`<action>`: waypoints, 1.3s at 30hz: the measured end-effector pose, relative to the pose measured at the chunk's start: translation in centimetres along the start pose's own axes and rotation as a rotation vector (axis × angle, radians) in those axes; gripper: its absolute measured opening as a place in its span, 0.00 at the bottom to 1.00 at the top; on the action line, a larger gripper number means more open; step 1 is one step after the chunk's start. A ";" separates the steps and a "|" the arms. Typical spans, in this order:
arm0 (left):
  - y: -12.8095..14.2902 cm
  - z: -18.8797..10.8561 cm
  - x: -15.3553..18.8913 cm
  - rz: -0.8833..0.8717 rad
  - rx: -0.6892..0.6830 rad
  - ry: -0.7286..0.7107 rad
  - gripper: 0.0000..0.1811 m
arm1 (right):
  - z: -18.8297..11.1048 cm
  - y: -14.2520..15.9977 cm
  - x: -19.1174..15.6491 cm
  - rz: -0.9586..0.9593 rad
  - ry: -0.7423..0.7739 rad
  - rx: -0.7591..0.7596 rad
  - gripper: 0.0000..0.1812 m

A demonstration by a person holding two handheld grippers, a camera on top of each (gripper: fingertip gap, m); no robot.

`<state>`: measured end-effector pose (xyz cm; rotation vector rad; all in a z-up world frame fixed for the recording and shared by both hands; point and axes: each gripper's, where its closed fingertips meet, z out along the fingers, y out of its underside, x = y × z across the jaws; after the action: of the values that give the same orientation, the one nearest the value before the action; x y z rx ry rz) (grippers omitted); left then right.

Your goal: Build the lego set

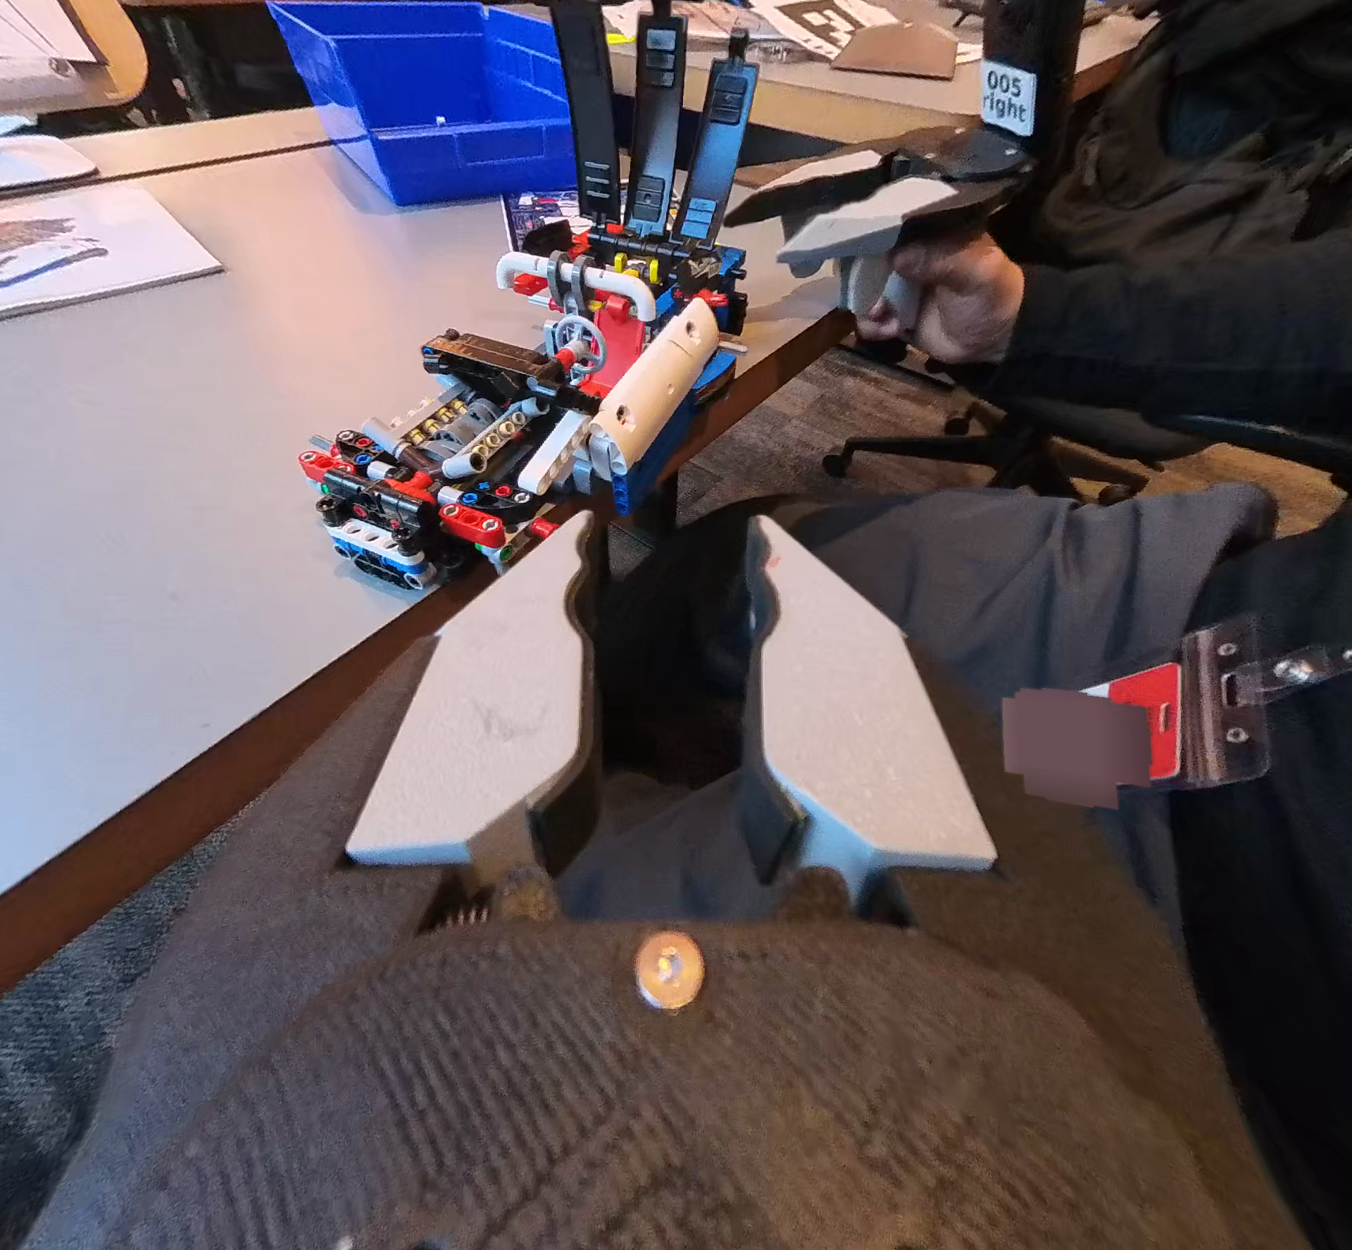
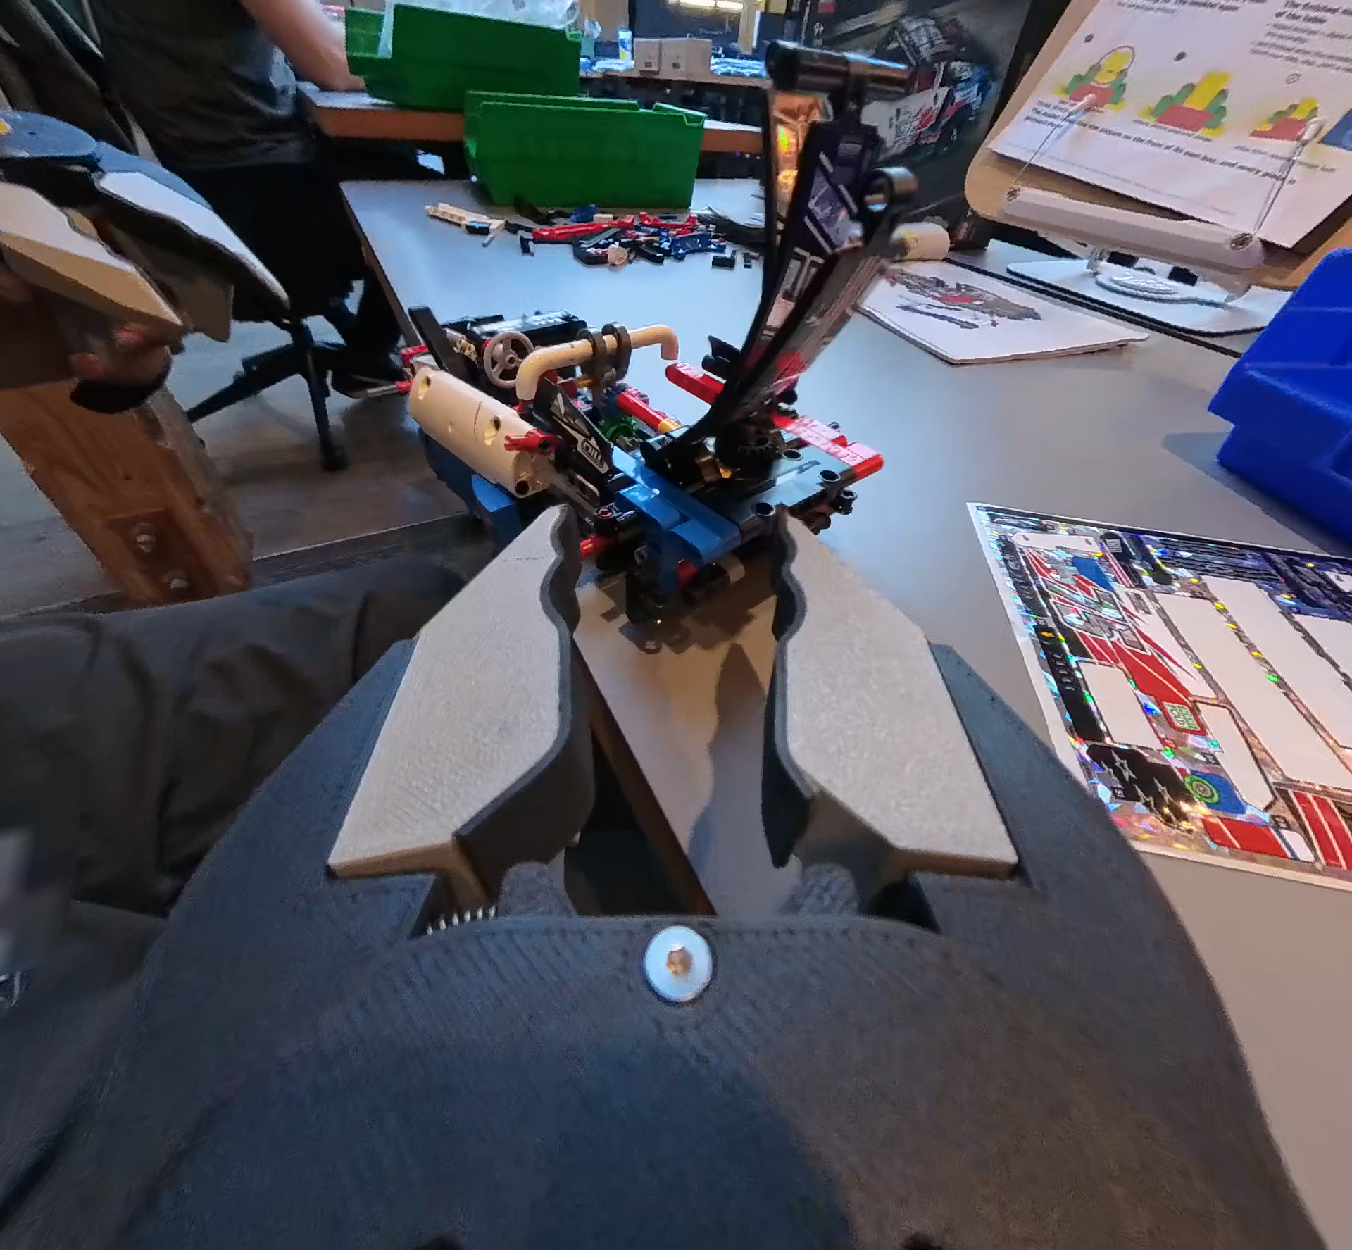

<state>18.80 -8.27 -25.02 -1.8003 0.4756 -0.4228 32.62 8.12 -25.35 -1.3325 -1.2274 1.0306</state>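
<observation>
A part-built lego car (image 1: 556,381) in red, blue, black and white sits at the table's front edge, with three tall black panels (image 1: 651,117) standing up at its rear. My left gripper (image 1: 669,534) is open and empty, held off the table edge just short of the car's side. My right gripper (image 2: 669,534) is open and empty, with its fingertips on either side of the car's rear end (image 2: 658,542) and not closed on it. The right gripper also shows in the left wrist view (image 1: 827,220), held by a hand beside the car's rear.
A blue bin (image 1: 439,95) stands behind the car. A sticker sheet (image 2: 1185,688) lies to the right, with a booklet (image 2: 988,315) beyond it. Loose lego pieces (image 2: 622,238), green bins (image 2: 585,147), the set's box (image 2: 936,44) and an instruction stand (image 2: 1170,81) are farther back. A person sits at back left. My right fingertips sit around 20 cm from my left ones.
</observation>
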 end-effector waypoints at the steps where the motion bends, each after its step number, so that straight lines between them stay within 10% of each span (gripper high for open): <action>1: 0.0 0.1 0.1 -0.008 -0.002 0.006 0.20 | -0.1 -0.1 0.1 0.014 -0.001 0.010 0.27; 39: 0.0 0.3 1.6 -0.114 0.002 0.105 0.20 | -0.9 -1.3 0.2 0.007 -0.039 0.025 0.20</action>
<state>20.29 -8.91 -25.04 -1.8148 0.4467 -0.5992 33.40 8.15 -23.91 -1.3037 -1.2358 1.0773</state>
